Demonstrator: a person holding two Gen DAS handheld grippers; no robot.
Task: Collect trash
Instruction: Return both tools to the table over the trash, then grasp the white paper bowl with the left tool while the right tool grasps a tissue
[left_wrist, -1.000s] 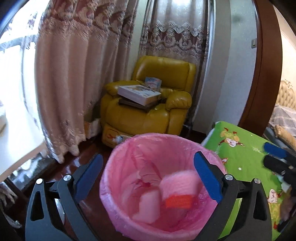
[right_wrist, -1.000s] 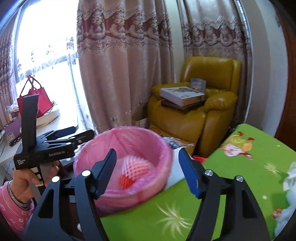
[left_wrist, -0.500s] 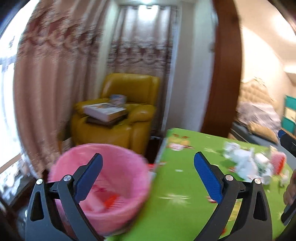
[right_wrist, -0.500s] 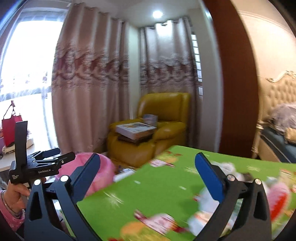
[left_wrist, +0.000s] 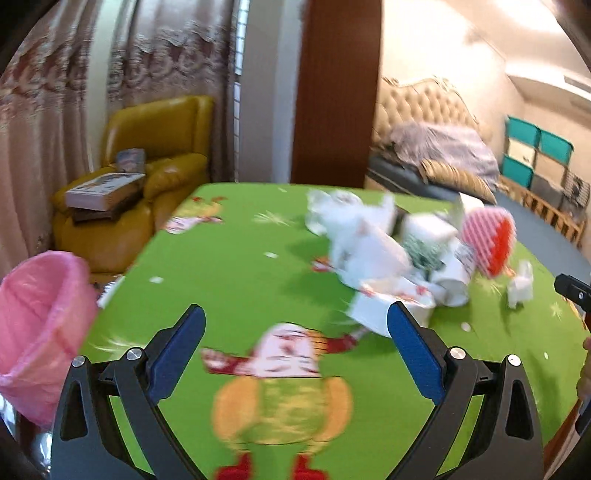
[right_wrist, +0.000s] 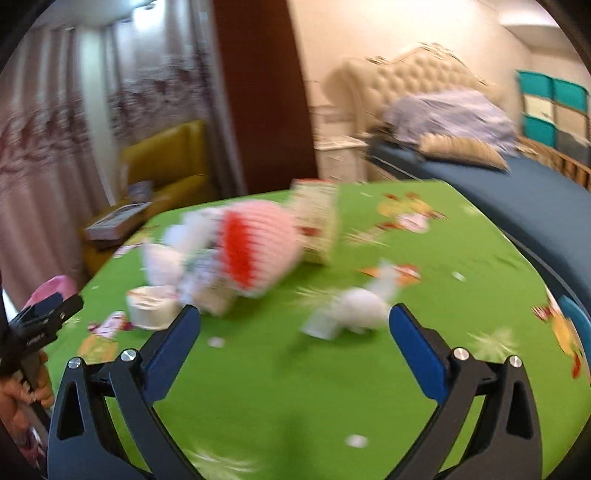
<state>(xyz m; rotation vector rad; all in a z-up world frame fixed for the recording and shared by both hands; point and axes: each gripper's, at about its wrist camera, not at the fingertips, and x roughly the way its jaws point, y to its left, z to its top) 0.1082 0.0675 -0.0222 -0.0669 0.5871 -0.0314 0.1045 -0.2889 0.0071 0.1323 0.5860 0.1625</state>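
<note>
**Both grippers open above the green table**

Left gripper (left_wrist: 295, 343) and right gripper (right_wrist: 293, 341) both hang wide open, holding nothing, over the green cartoon-printed tablecloth (left_wrist: 236, 273). A blurred heap of white paper trash (left_wrist: 373, 243) with a pink-and-red foam fruit net (right_wrist: 255, 247) lies ahead. A pink-lined bin (left_wrist: 37, 325) stands beside the left table edge.

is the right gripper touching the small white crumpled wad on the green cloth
Apart. The right wrist view shows green cloth between the open right gripper and the white wad.
</note>
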